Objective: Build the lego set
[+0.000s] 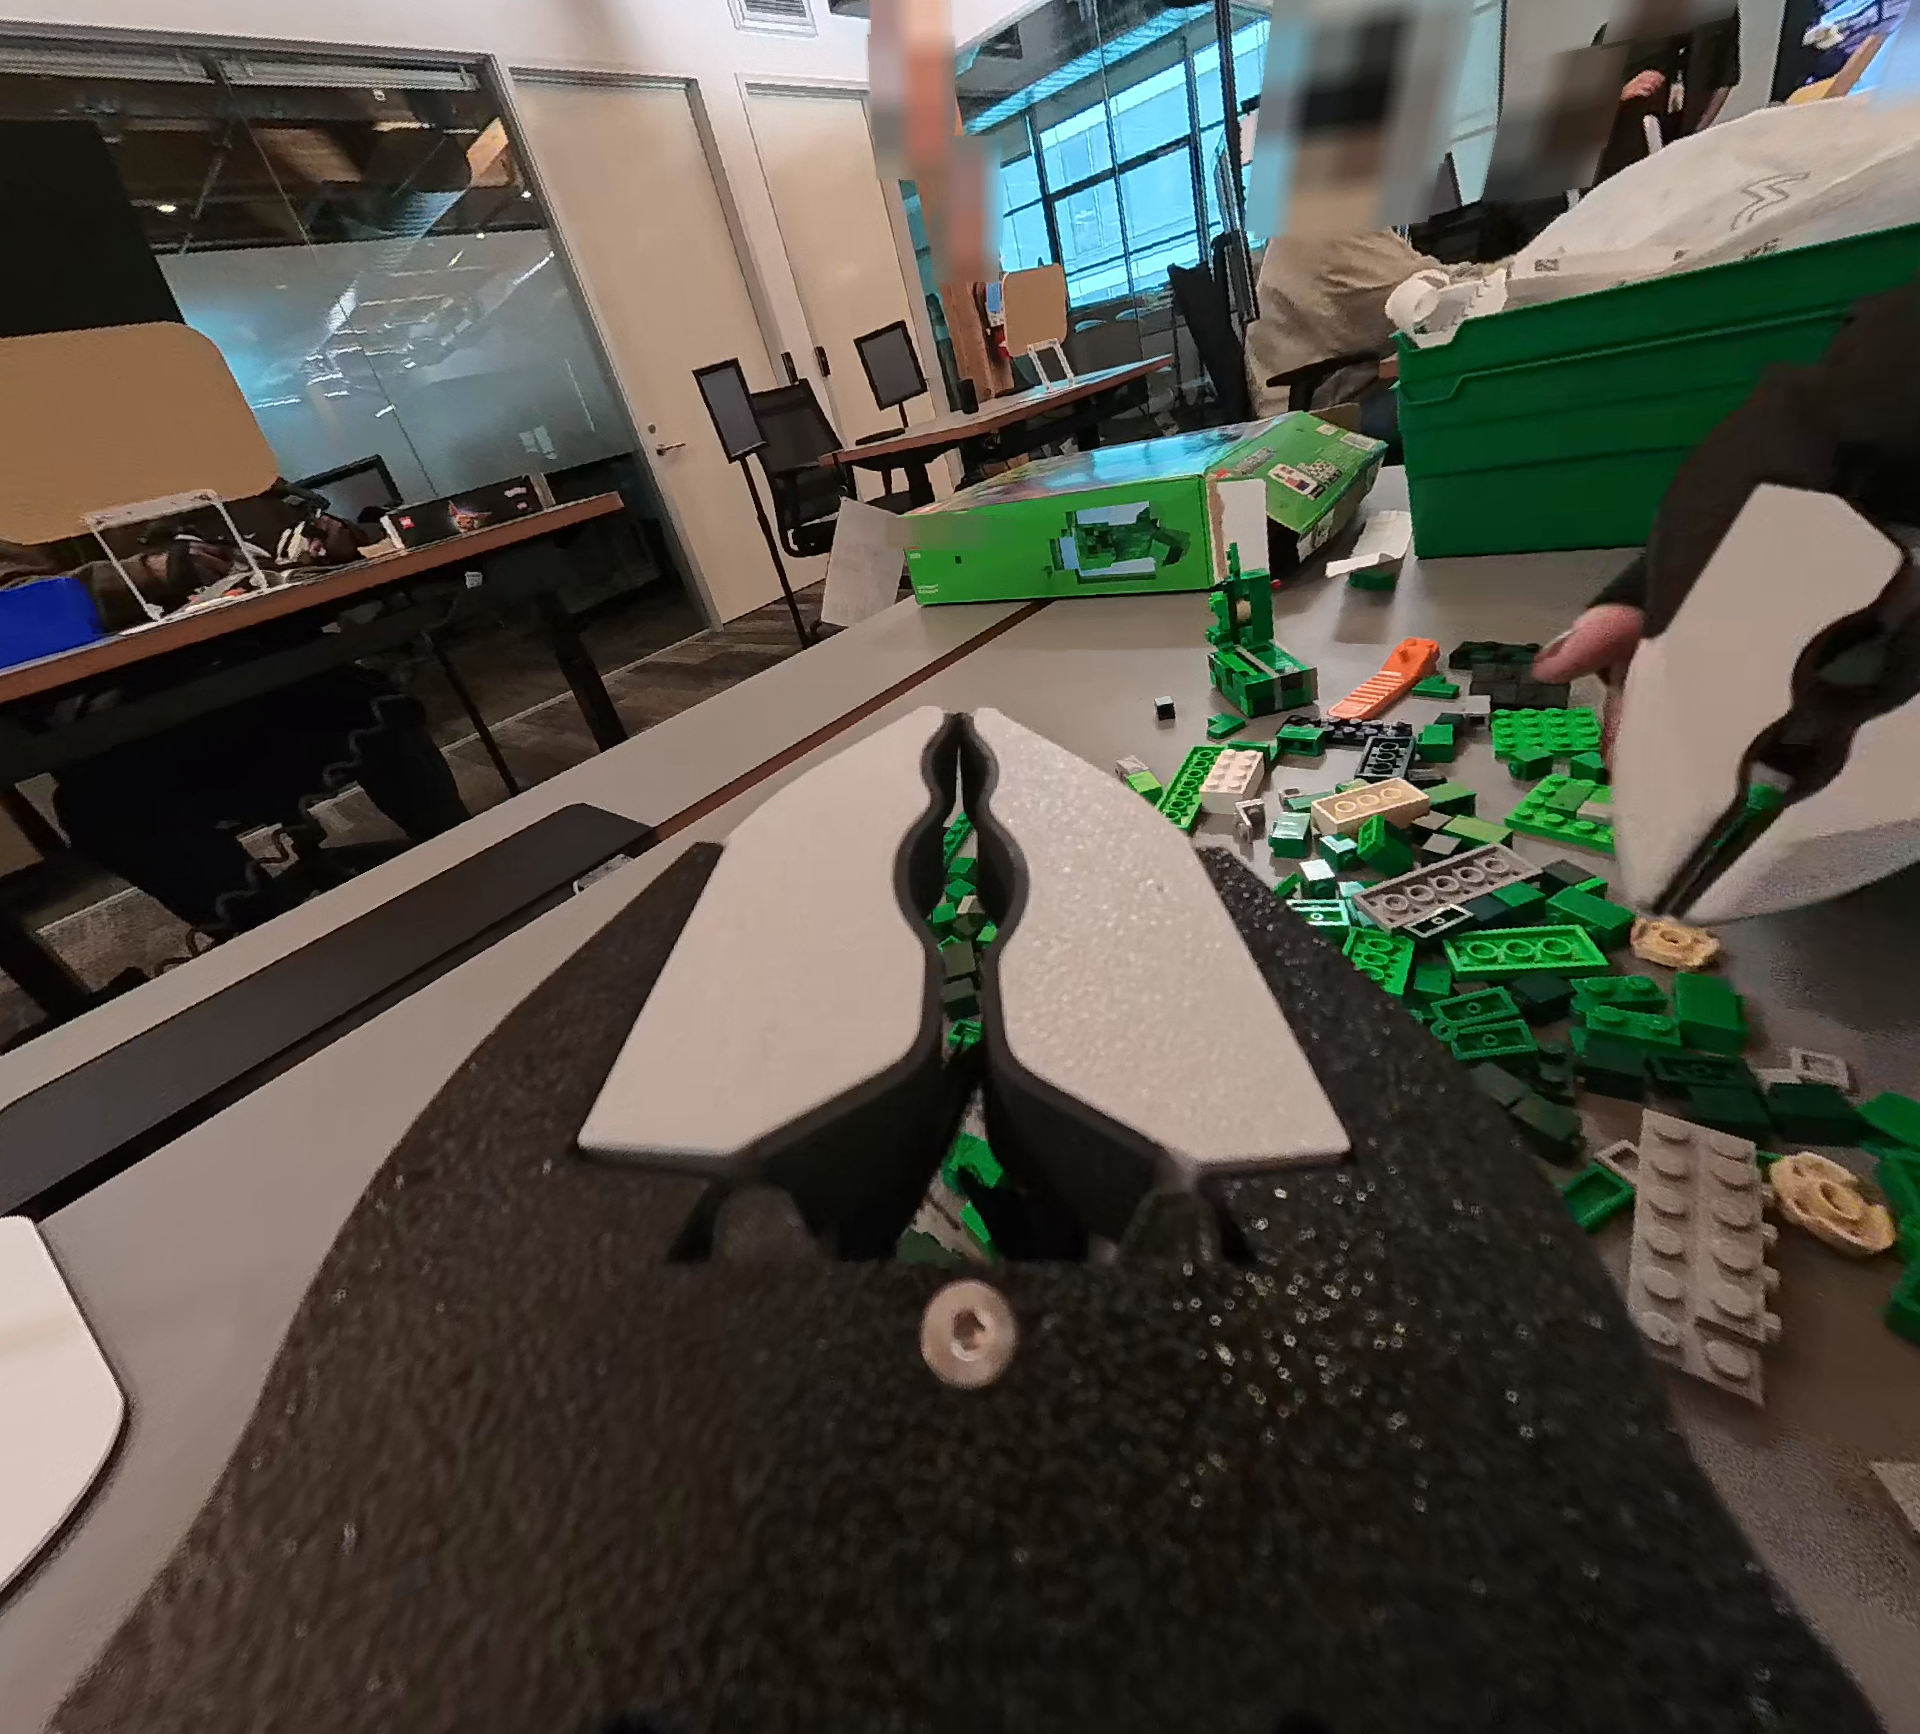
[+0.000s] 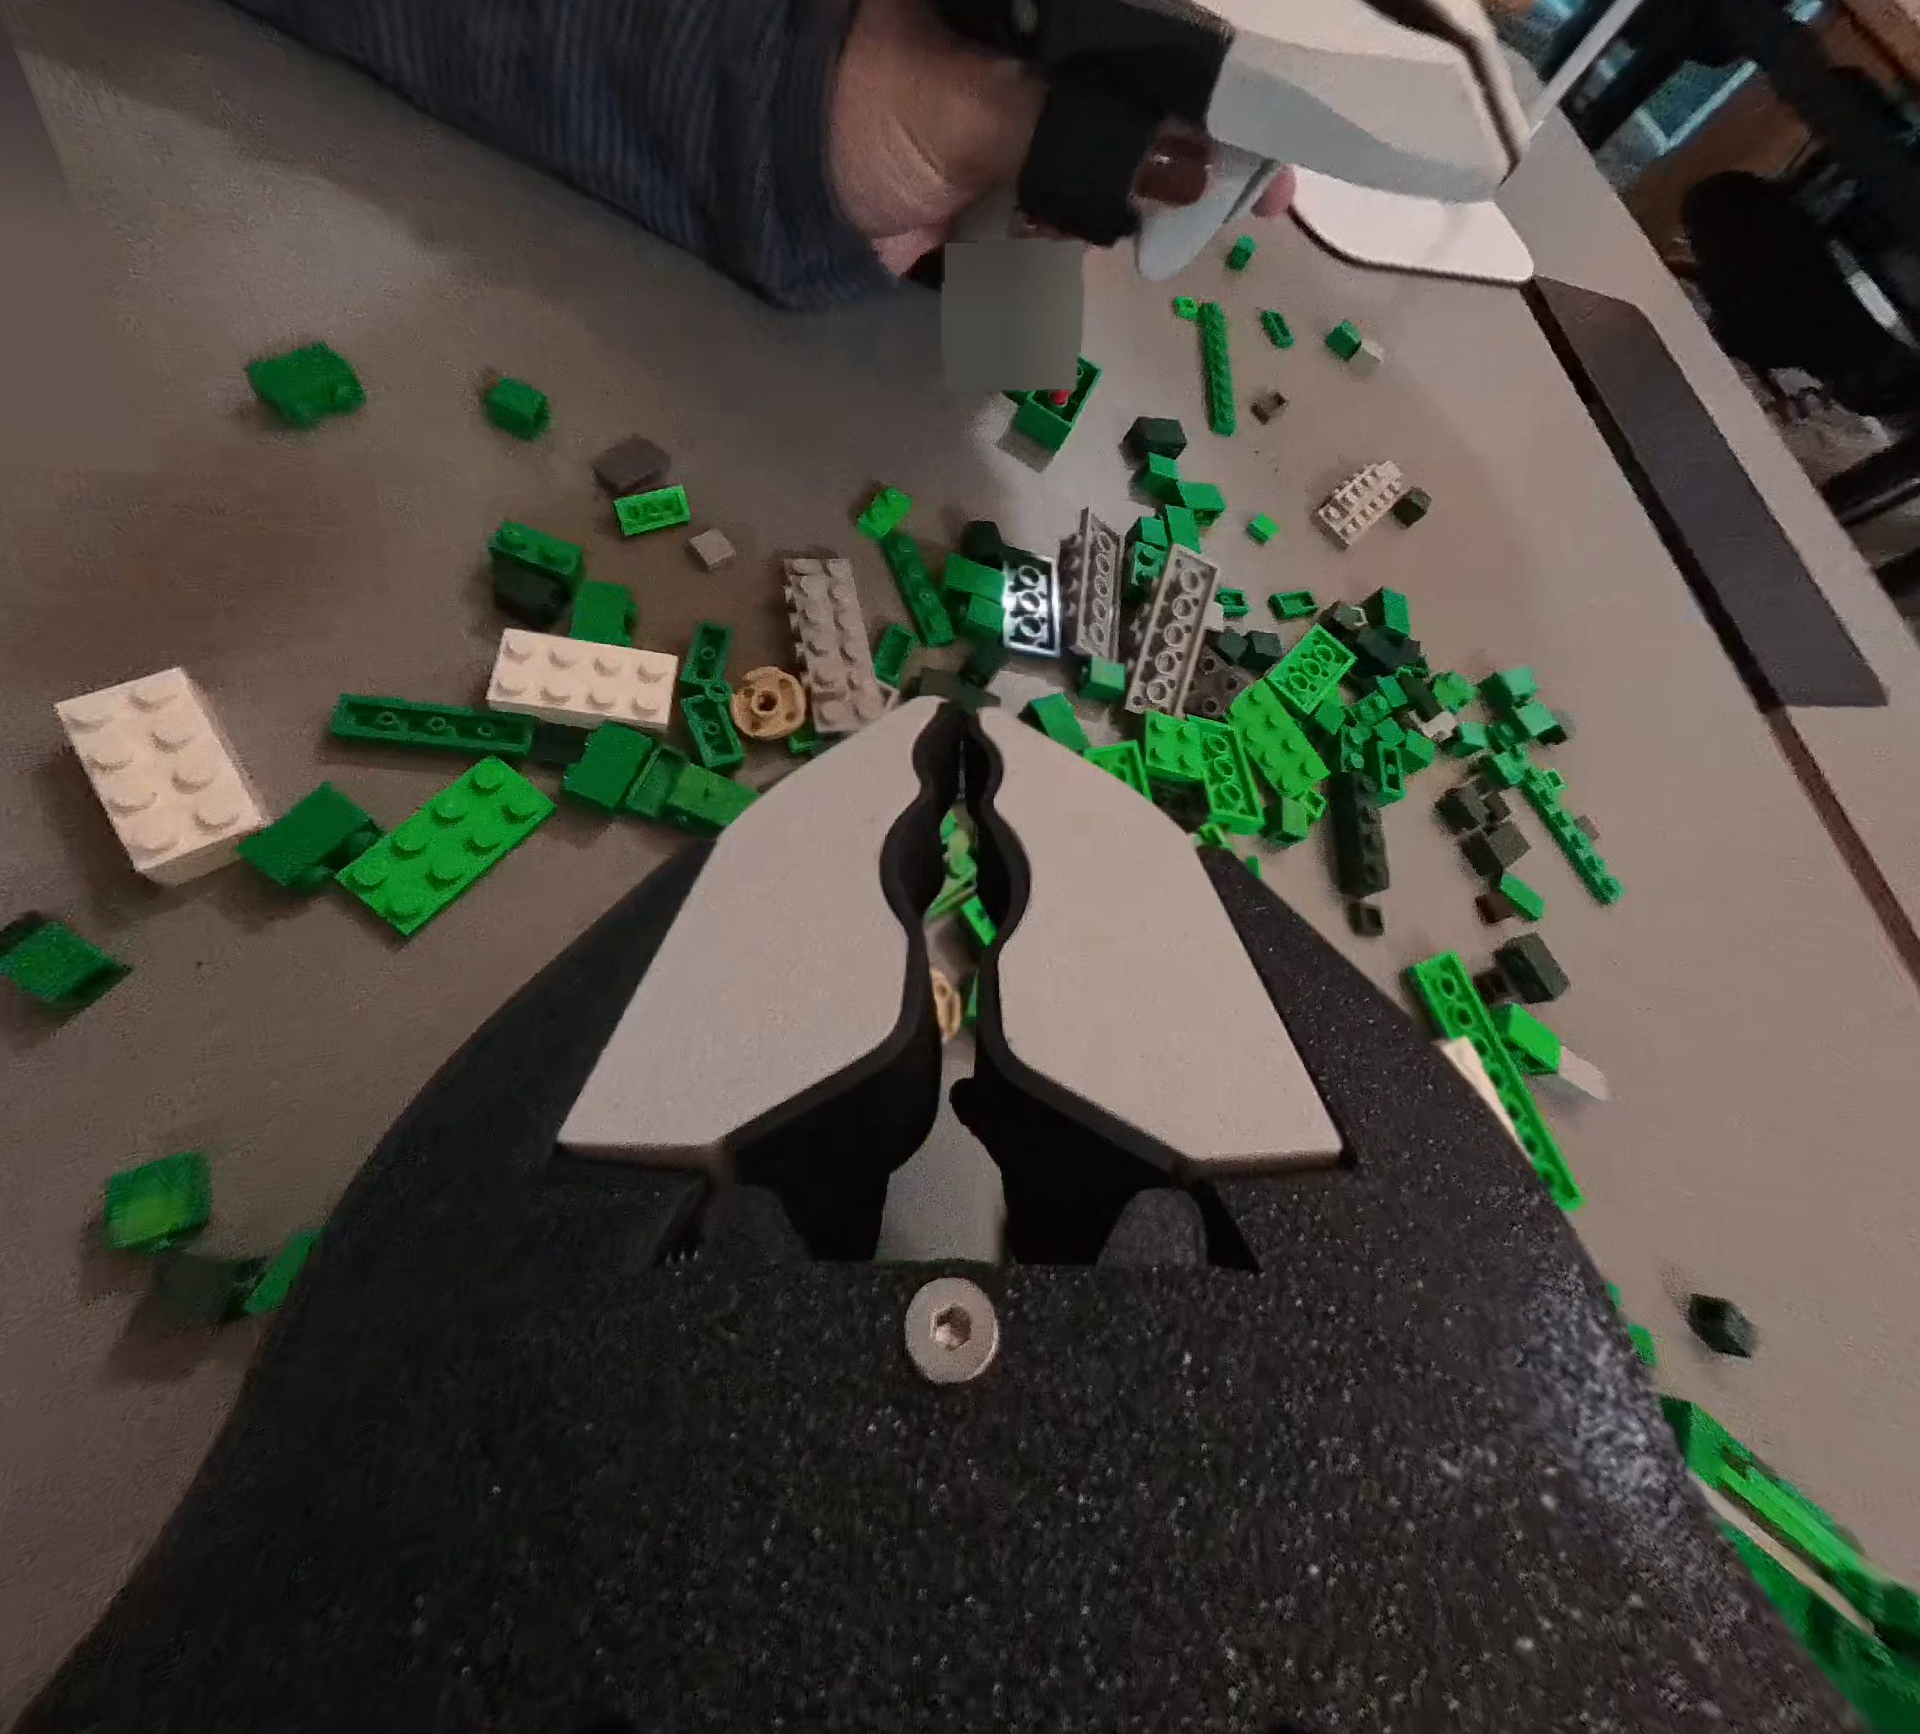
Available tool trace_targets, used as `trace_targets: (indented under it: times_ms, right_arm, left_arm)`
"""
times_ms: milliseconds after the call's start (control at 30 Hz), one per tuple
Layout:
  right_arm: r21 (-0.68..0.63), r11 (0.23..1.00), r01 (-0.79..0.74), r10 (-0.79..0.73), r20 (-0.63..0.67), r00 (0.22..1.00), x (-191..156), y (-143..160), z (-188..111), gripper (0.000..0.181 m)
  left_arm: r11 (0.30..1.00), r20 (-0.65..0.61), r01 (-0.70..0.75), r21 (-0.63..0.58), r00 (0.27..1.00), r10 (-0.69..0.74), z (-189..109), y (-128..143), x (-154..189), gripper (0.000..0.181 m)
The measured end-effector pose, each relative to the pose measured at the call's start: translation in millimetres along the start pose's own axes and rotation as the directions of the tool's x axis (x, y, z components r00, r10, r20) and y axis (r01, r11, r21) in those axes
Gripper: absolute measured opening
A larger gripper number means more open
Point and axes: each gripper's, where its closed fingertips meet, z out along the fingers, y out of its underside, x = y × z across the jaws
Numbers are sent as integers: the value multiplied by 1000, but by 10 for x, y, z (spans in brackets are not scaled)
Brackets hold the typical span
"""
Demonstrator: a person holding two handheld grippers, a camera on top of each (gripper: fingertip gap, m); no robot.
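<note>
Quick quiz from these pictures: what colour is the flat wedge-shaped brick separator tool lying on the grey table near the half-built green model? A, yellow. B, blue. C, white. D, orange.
D: the flat wedge-shaped brick separator tool is orange, lying on the grey table just right of the half-built green model.

The left wrist view sits low behind the left claw (image 1: 961,728), looking almost level across the grey surface (image 1: 831,708) into the office, with the brick pile (image 1: 1455,905) at the right of the frame. The right wrist view rides behind the right claw (image 2: 958,716) and tilts steeply down, close over the same brick pile (image 2: 1195,697). Each view catches the other claw: right claw (image 1: 1683,900) at the right edge, left claw (image 2: 1496,126) at the upper right.
</note>
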Motion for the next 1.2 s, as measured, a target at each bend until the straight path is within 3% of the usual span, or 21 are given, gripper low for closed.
trace_targets:
  times_ms: [200, 500, 567, 700, 800, 967, 1200]
  right_arm:
    - [-34, 999, -12, 3, -242, 970, 313, 7, 62, 0]
    - [46, 983, -176, 181, -362, 914, 631, 137, -54, 0]
    - [96, 978, -184, 207, -419, 884, 711, 108, -113, 0]
    - [259, 952, -164, 277, -496, 823, 851, -1, -272, 0]
    - [328, 922, -203, 352, -501, 790, 937, 5, -339, 0]
    - [437, 863, -255, 461, -473, 751, 1006, -10, -457, 0]
    - [408, 879, -246, 434, -472, 768, 980, 7, -436, 0]
  left_arm:
    - [998, 15, 51, 41, 999, -52, -41, -48, -72, 0]
    - [993, 29, 93, 75, 995, -95, -76, -83, -138, 0]
    - [991, 72, 96, 91, 992, -103, -113, -99, -208, 0]
    - [959, 233, 110, 261, 957, -173, -409, -313, -528, 0]
    - [958, 270, 186, 220, 932, -243, -430, -168, -673, 0]
    - [941, 233, 235, 242, 928, -292, -432, -162, -704, 0]
    - [954, 215, 205, 219, 944, -252, -397, -162, -655, 0]
